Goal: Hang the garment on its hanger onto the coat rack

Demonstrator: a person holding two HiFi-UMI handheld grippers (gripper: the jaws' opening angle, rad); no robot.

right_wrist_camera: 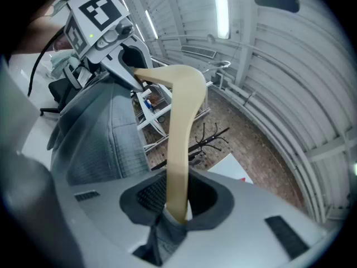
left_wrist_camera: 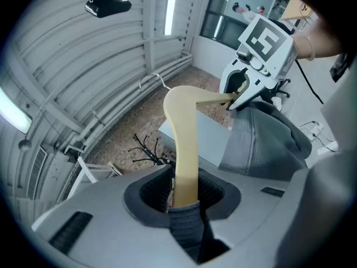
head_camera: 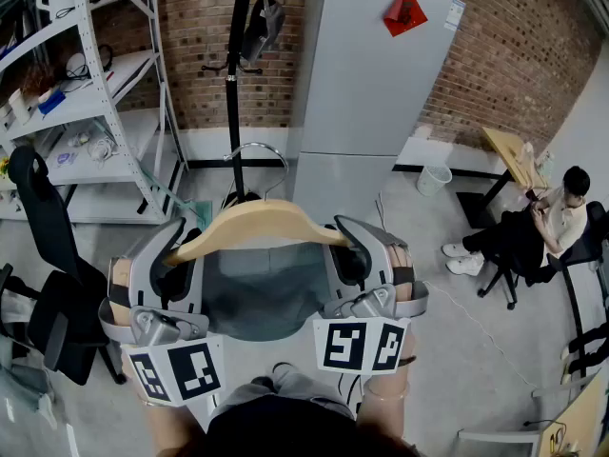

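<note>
A pale wooden hanger with a metal hook is held level in front of me, and a grey garment drapes from it. My left gripper is shut on the hanger's left end. My right gripper is shut on its right end. In the left gripper view the hanger arm and the cloth run into the jaws. The right gripper view shows the same, with the hanger arm clamped. The black coat rack stands ahead by the brick wall, apart from the hook.
A dark item hangs on the rack's upper pegs. A tall white fridge stands right of it and metal shelving to the left. A black office chair is at my left. A person sits at the right.
</note>
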